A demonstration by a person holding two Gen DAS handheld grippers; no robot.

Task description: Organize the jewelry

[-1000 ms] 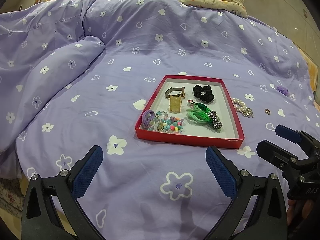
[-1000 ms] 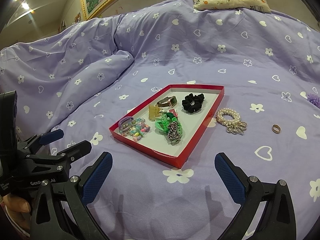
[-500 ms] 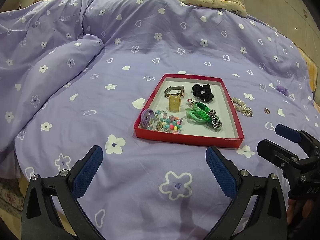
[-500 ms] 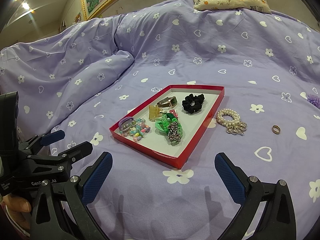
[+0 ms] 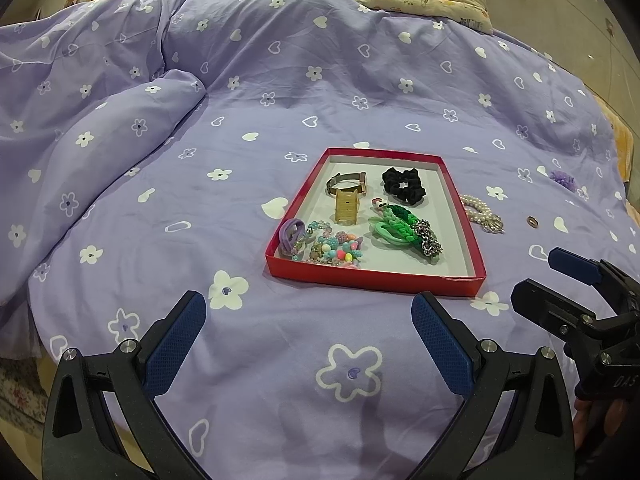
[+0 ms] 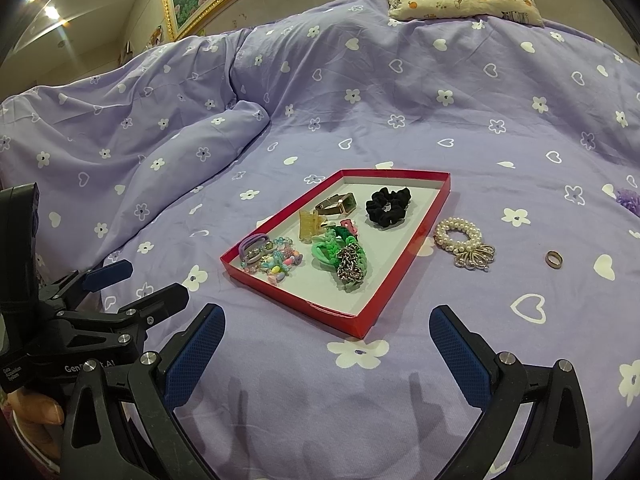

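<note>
jewelry lies partly in a red tray [image 5: 376, 283] on the purple bedspread [image 5: 248, 80]: a black scrunchie [image 5: 403, 185], a watch [image 5: 347, 183], a yellow clip [image 5: 346, 209], green braided bands [image 5: 396, 227] and colored beads [image 5: 332, 249]; just right of the tray, on the bedspread, sit a pearl bracelet [image 6: 460, 237] and a small ring [image 6: 554, 259]; left gripper [image 5: 308, 328] and right gripper [image 6: 326, 340] both hover near the tray with jaws spread wide, holding nothing.

Scrunchie [image 5: 403, 185] in tray [image 5: 376, 280]; pearl bracelet [image 5: 480, 213], ring [image 5: 532, 221] outside, R of tray.
</note>
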